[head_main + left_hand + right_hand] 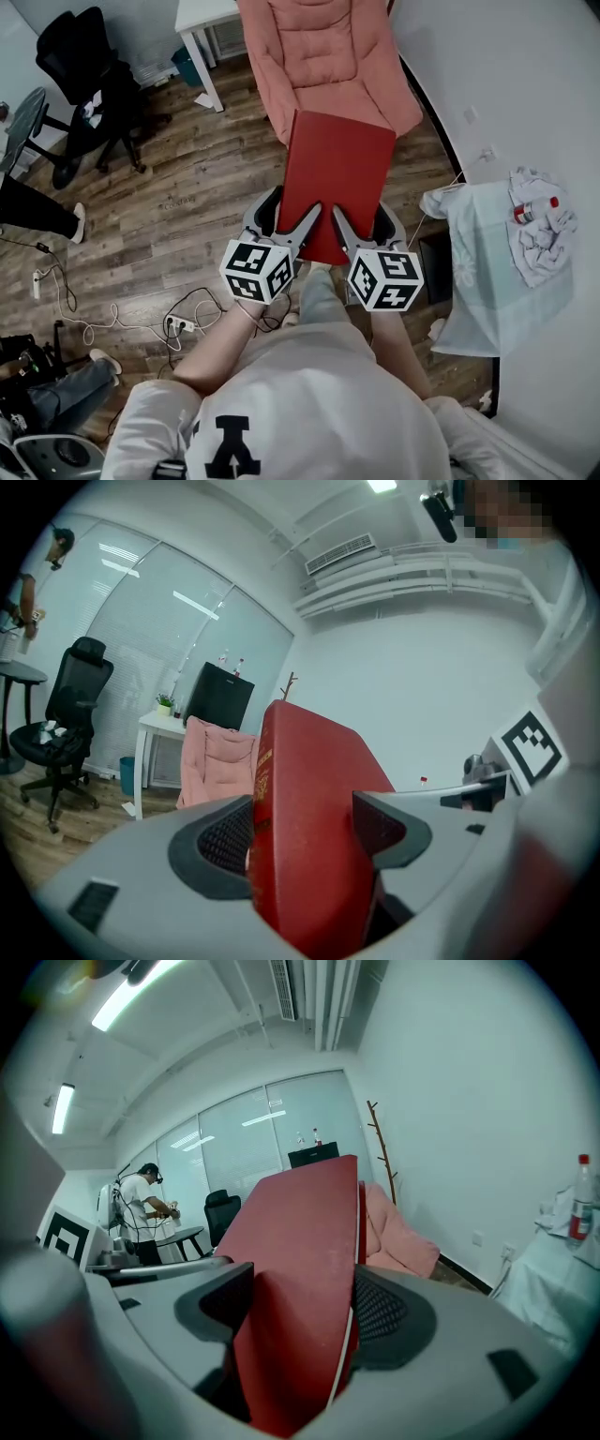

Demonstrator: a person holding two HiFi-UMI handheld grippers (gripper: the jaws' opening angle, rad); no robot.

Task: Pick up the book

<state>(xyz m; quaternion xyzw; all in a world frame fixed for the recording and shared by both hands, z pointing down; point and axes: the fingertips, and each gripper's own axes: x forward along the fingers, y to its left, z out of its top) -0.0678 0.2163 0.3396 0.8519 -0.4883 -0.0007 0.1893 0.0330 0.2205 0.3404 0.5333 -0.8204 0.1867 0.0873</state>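
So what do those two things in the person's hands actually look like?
The left gripper and right gripper match: grey plastic bodies with two curved jaws, lined with dark meshed pads. Each carries a cube printed with black-and-white square markers. The person wears a pale top with a dark printed emblem.

Grey left gripper (289,216) and right gripper (364,220) with black-and-white marker cubes (256,270); white shirt (309,394), black letter.
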